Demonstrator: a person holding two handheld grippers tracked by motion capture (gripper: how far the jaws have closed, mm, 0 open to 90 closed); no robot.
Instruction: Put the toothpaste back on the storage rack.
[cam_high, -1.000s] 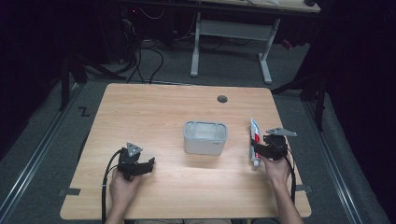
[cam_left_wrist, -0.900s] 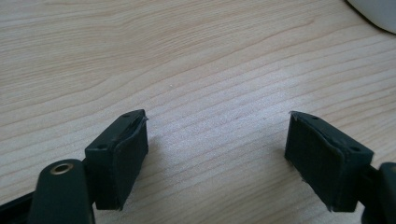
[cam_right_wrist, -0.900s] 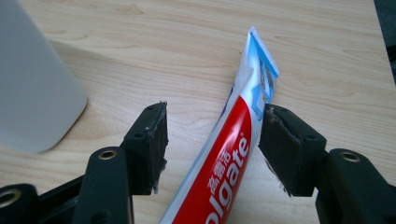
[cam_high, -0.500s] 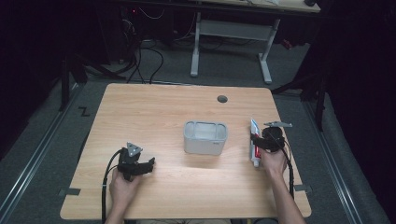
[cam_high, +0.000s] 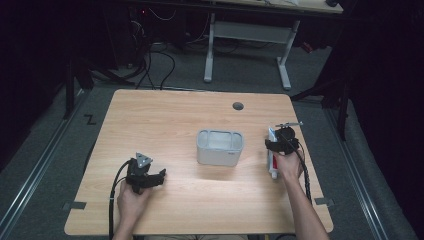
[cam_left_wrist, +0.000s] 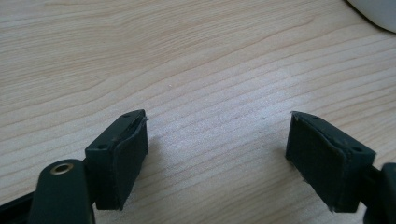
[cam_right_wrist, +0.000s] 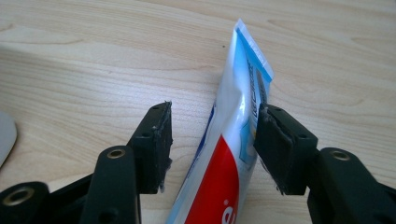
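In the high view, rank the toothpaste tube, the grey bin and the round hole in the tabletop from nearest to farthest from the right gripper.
1. Toothpaste tube: lies between the open jaws of the right gripper.
2. Grey bin: to its left, mid-table.
3. Round hole: toward the far edge.

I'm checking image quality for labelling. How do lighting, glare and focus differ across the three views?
High view: the table is lit, the surroundings are nearly black, and a soft bright patch lies in front of the bin. Left gripper view: pale sheen on the wood between the jaws, jaws slightly soft. Right gripper view: glare streak on the tube, wood grain sharp.
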